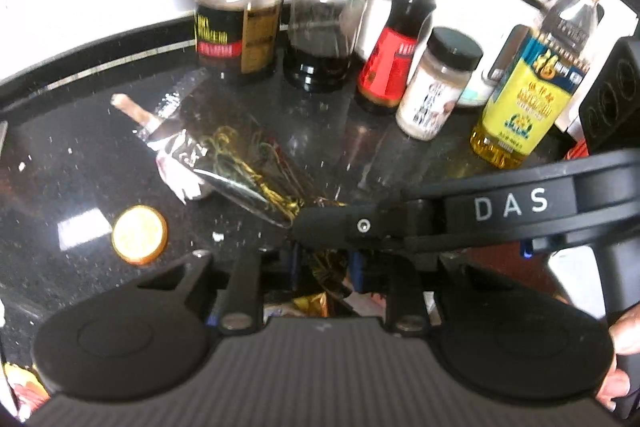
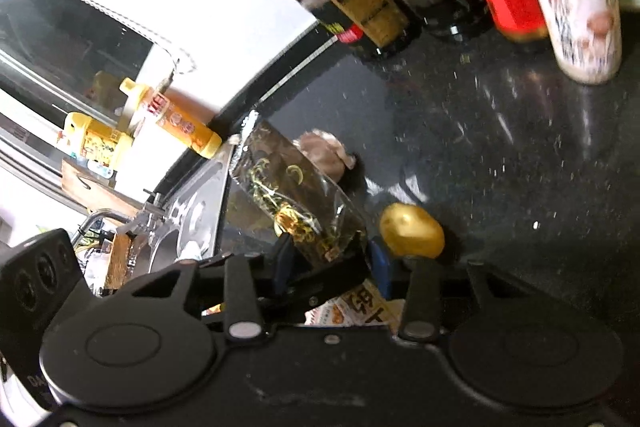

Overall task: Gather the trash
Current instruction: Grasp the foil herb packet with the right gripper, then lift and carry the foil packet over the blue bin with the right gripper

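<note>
1. At the far left of the left wrist view, the black speckled counter (image 1: 52,155) carries a few white crumbs.
2. Lower left, a gold bottle cap (image 1: 140,235) lies flat on the counter, apart from the other litter. In the right wrist view it sits just right of the right gripper's fingers.
3. Left of centre, a wooden stick (image 1: 130,109) pokes out at the silvery far end of a clear printed wrapper (image 1: 248,167), with a crumpled white tissue (image 1: 180,183) just beside it.
4. The wrapper runs slantwise from there down to bottom centre.
5. Bottom centre, the left gripper (image 1: 326,263) has its blue pads pressed close together, pinching the wrapper's gold-printed near end.
6. The right gripper (image 1: 304,227) reaches in from the right edge, its tip at that same end of the wrapper. In its own view its jaws stand somewhat apart with the wrapper's end between them; whether the pads press on it cannot be told.
7. Across the top, from centre rightward, stand two dark sauce bottles (image 1: 236,27), a red-labelled bottle (image 1: 390,67), a white spice jar (image 1: 436,87) and a yellow-labelled oil bottle (image 1: 532,87).
8. At the bottom right edge, a person's fingers (image 1: 624,331) show.
</note>
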A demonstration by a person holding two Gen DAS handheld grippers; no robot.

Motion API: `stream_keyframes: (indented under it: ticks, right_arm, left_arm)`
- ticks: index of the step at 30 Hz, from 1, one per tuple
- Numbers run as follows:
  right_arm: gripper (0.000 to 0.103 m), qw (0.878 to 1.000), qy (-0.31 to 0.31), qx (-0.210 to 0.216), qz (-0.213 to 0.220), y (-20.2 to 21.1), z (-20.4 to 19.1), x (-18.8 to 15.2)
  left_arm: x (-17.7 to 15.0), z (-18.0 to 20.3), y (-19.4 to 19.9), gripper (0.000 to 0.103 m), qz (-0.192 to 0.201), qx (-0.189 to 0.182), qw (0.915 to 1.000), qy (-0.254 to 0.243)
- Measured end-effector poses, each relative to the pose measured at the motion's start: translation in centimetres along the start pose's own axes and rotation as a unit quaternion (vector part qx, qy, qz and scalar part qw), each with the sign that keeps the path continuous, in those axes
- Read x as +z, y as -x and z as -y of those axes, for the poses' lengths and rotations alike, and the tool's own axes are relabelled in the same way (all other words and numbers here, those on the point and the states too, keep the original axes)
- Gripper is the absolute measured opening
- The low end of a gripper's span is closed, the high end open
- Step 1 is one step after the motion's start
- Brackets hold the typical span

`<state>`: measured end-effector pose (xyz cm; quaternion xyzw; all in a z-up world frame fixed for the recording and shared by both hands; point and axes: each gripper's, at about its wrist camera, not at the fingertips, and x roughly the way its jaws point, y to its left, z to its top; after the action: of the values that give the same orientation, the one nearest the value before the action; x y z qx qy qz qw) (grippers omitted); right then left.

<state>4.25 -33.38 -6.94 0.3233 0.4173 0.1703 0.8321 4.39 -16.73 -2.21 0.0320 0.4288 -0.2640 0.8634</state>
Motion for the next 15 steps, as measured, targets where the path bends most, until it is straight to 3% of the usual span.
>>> stream_keyframes:
  ticks: [15]
  right_arm:
    - [0.04, 0.997, 0.047, 0.016, 0.06, 1.9, -7.7, 2.0]
  left_arm:
    - [2.4, -1.2, 6.6, 0.024, 0.075, 0.027, 0.996, -0.041]
